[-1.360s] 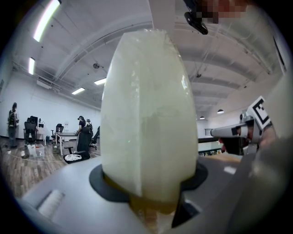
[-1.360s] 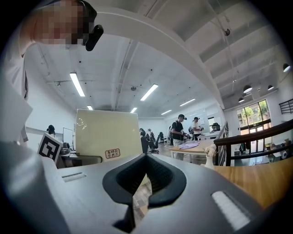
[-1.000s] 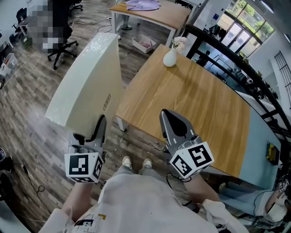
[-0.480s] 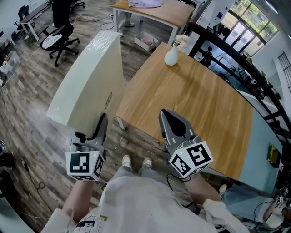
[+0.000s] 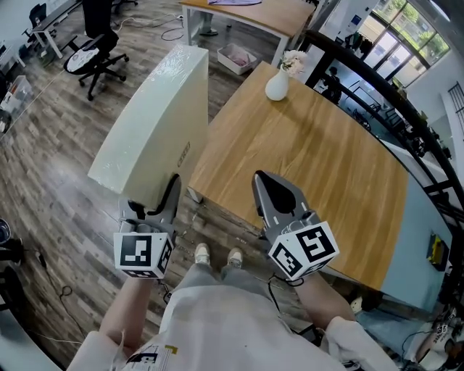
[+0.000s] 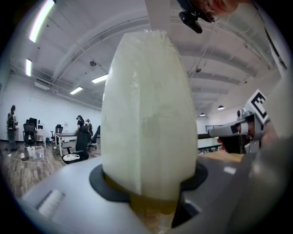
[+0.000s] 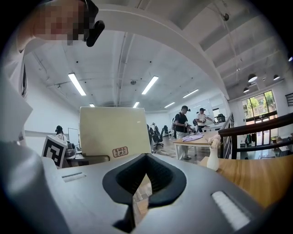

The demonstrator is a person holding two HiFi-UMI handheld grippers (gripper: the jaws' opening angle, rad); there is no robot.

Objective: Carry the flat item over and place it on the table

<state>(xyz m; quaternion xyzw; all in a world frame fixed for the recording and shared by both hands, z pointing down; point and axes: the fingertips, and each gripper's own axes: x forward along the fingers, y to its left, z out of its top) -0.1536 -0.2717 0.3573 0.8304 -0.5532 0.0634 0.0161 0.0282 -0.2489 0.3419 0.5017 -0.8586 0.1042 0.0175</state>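
We reckon we're mid-carry: our left gripper [image 5: 163, 210] clamps the flat panel [image 5: 156, 130] by its bottom edge at ten o'clock, right gripper [image 5: 272, 190] closed and empty, so next we swing it toward one o'clock onto the table [image 5: 312, 167].

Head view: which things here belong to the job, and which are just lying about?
Part of the job: flat cream panel, gripped by the left tool; wooden table, where it should go; right tool, shut and empty.
Just lying about: white vase on that table; office chair; far desk.
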